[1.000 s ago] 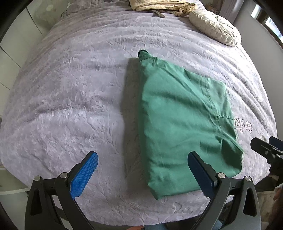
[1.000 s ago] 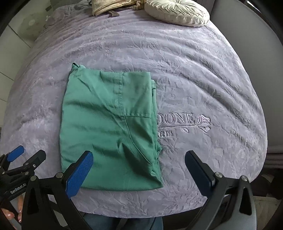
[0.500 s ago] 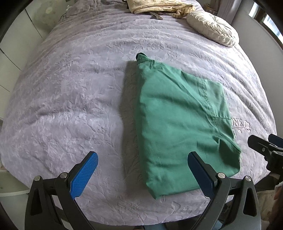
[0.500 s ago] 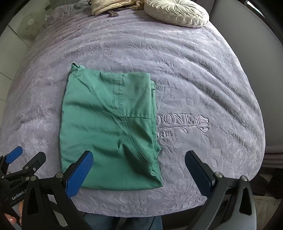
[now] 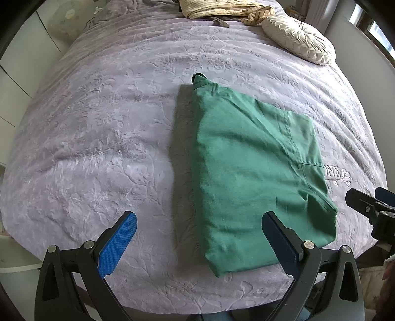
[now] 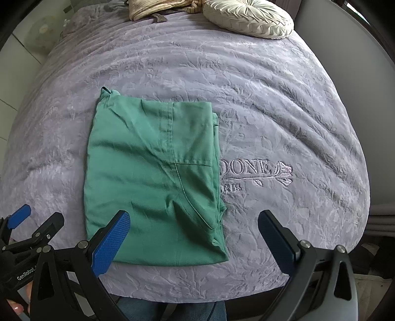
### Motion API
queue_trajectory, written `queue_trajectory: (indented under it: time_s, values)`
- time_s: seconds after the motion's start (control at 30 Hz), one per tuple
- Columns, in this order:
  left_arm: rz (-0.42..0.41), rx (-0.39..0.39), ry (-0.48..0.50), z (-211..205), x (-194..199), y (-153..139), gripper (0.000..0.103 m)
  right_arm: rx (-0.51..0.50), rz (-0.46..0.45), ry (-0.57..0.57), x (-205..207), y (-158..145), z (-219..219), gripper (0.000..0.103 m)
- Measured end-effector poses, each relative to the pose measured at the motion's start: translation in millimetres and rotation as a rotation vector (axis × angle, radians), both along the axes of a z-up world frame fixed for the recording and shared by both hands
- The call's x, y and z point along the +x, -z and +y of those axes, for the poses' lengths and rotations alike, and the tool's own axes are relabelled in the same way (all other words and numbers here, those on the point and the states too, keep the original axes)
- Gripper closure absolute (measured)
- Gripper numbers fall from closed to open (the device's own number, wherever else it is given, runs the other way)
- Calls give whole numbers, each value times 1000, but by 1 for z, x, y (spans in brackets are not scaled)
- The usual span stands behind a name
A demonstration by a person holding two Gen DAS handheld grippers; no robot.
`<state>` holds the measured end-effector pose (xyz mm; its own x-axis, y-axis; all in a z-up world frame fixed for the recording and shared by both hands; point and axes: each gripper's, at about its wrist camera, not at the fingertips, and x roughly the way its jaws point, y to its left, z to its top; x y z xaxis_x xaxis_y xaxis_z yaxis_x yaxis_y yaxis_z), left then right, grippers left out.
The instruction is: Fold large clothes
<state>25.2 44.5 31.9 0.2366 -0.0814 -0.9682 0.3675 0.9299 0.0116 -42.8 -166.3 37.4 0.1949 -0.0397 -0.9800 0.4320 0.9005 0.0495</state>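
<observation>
A green garment [image 5: 254, 168] lies folded into a flat rectangle on the lilac bedspread [image 5: 103, 138]; it also shows in the right wrist view [image 6: 153, 180]. My left gripper [image 5: 198, 237] is open and empty, held above the bed's near edge just left of the garment's near corner. My right gripper [image 6: 193, 234] is open and empty, above the garment's near right corner. Each gripper shows at the edge of the other's view: the right one [image 5: 370, 207] and the left one [image 6: 32, 229].
A round cream cushion [image 6: 249, 18] and a striped beige cloth [image 5: 222, 11] lie at the far end of the bed. Embroidered lettering [image 6: 256, 170] sits right of the garment. White cupboards [image 5: 14, 74] stand at the left, a grey wall [image 6: 345, 44] at the right.
Both grippers have drawn back and up slightly from the bed. The garment lies where it was. Both stay open.
</observation>
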Motion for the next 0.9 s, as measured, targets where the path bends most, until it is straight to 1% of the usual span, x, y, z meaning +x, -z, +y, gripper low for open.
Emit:
queue_trajectory:
  time_s: [0.9]
  values:
    - [0,6,8,-1,-3,1,1,12,12,2,-2,3,0,0]
